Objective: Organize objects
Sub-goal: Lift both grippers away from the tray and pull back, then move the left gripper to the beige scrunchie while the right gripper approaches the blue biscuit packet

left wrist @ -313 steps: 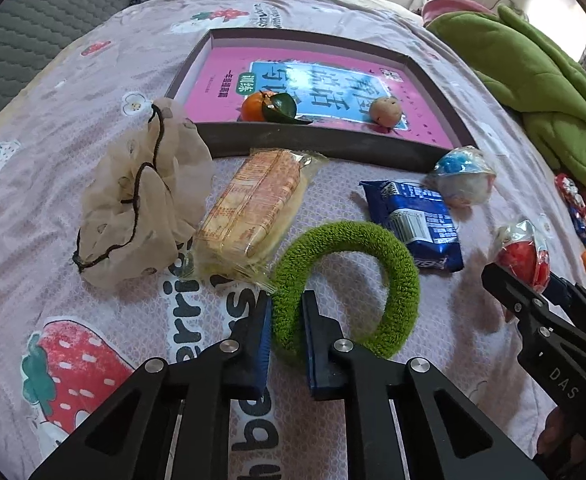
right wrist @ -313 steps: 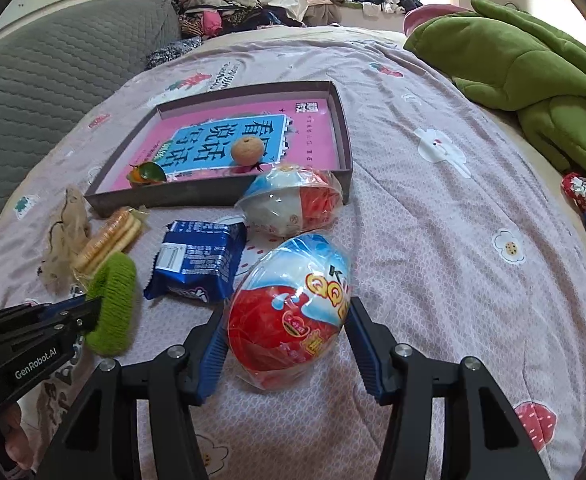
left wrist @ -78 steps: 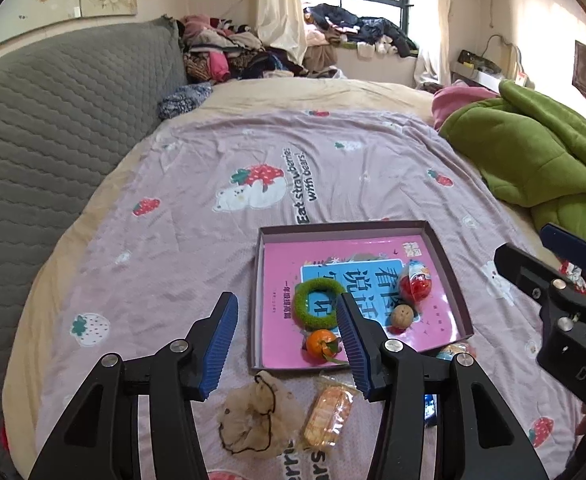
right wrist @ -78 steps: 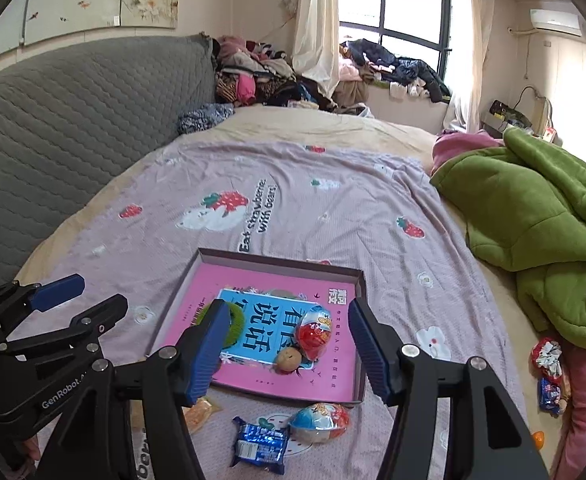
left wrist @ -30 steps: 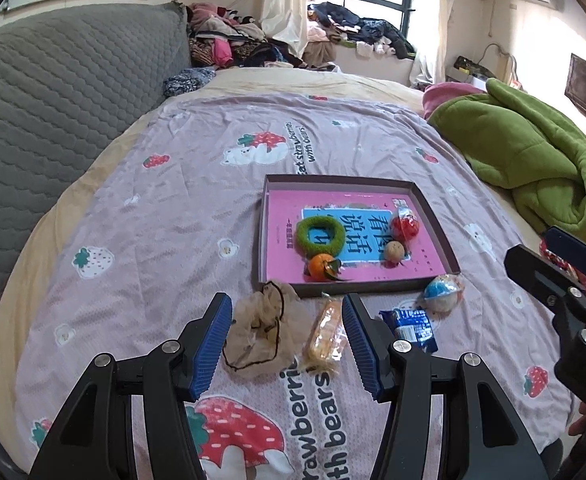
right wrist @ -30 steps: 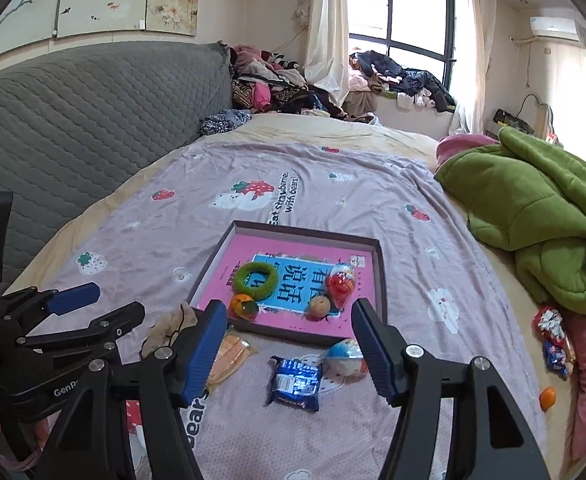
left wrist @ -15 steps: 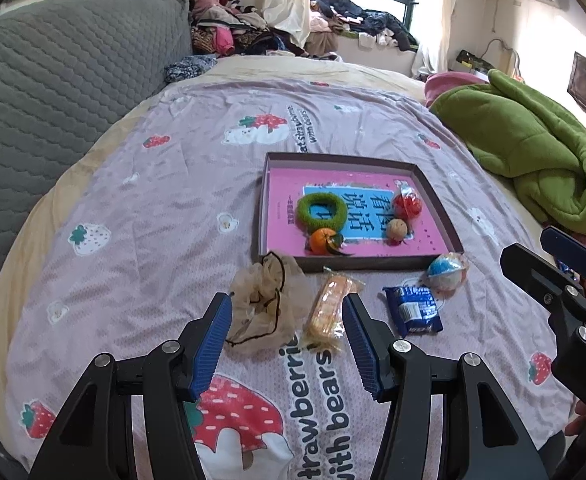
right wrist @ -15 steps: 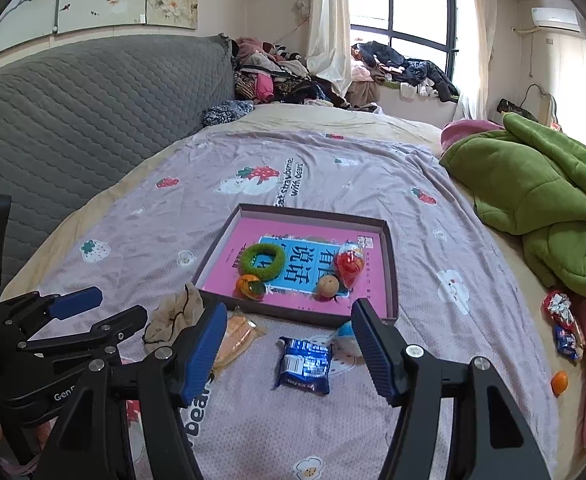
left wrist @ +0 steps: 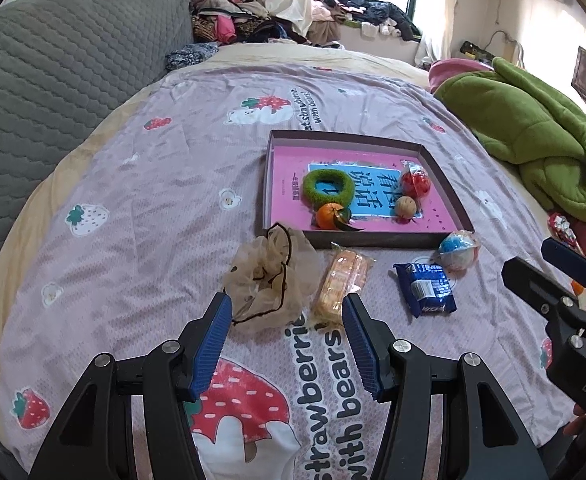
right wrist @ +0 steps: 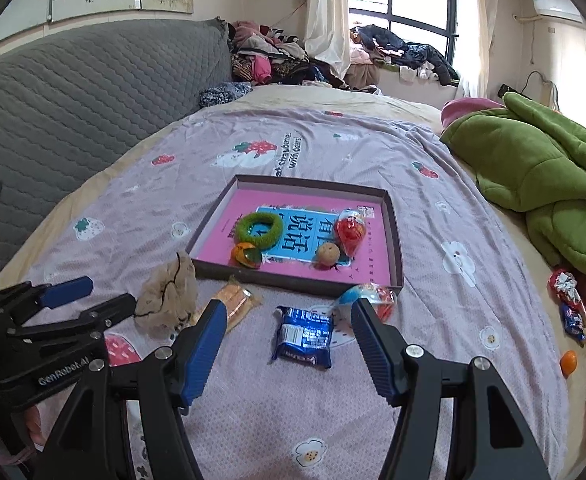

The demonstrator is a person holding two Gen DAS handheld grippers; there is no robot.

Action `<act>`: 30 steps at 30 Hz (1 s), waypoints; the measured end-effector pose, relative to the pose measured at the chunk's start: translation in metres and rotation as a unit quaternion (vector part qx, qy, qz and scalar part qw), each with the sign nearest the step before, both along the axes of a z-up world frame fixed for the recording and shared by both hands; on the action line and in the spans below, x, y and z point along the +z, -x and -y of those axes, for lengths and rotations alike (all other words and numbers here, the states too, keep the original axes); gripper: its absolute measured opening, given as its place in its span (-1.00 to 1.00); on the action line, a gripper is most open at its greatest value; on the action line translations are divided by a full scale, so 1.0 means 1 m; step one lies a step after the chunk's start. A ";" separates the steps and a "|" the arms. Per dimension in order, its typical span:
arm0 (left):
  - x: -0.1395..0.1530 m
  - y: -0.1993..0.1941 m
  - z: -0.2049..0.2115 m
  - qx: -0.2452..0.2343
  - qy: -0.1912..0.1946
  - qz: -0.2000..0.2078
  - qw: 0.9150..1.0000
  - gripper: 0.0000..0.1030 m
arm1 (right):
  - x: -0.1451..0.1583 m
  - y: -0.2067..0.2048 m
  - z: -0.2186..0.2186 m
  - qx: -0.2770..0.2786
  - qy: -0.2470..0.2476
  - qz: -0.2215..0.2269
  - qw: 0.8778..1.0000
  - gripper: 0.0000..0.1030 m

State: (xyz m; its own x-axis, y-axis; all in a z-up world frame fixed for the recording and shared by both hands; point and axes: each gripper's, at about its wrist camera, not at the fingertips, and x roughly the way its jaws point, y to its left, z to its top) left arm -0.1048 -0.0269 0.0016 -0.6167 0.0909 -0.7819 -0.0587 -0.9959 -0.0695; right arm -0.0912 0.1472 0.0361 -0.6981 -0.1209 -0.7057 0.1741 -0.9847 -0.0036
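Snack packets (left wrist: 425, 289), a wrapped egg toy (left wrist: 457, 249) and a scrunchie (left wrist: 271, 278) are seen outside the tray (left wrist: 367, 238) on the bed (left wrist: 153, 184); both grippers' fingers (left wrist: 213, 336) (right wrist: 205, 340) are spread, empty.

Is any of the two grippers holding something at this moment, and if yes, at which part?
Nothing is held. The left gripper and the right gripper both stand open, with only the bedspread seen between their fingers.

The left gripper (left wrist: 287, 322) and the right gripper (right wrist: 287, 326) both tilt downward side by side — jaws spread wide, nothing between them.
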 end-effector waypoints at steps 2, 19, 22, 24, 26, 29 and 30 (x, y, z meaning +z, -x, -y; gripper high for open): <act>-0.002 -0.001 0.001 0.001 -0.001 0.001 1.000 0.15 | -0.003 0.000 0.000 0.000 0.000 0.003 1.000 0.25; -0.016 -0.007 0.002 0.001 0.003 0.011 1.000 0.15 | -0.023 -0.003 0.000 -0.002 -0.001 0.020 1.000 0.25; -0.018 -0.007 0.002 0.000 0.004 0.013 1.000 0.15 | -0.026 -0.004 0.000 -0.002 -0.001 0.023 1.000 0.25; -0.021 -0.008 0.003 -0.001 0.004 0.014 1.000 0.15 | -0.028 -0.005 -0.001 -0.004 -0.001 0.025 1.000 0.25; -0.023 -0.010 0.003 -0.003 0.004 0.016 1.000 0.15 | -0.031 -0.006 -0.002 -0.005 0.001 0.028 1.000 0.25; -0.029 -0.011 0.004 -0.004 0.007 0.020 1.000 0.15 | -0.035 -0.007 -0.004 -0.008 0.001 0.029 1.000 0.25; -0.032 -0.011 0.005 -0.003 0.008 0.022 1.000 0.15 | -0.037 -0.008 -0.005 -0.010 0.001 0.031 0.999 0.25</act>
State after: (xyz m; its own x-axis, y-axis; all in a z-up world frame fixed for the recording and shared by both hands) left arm -0.0936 -0.0318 -0.0301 -0.5814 0.0817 -0.8095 -0.0627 -0.9965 -0.0555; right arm -0.0835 0.1523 -0.0006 -0.6560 -0.1085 -0.7469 0.1533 -0.9881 0.0090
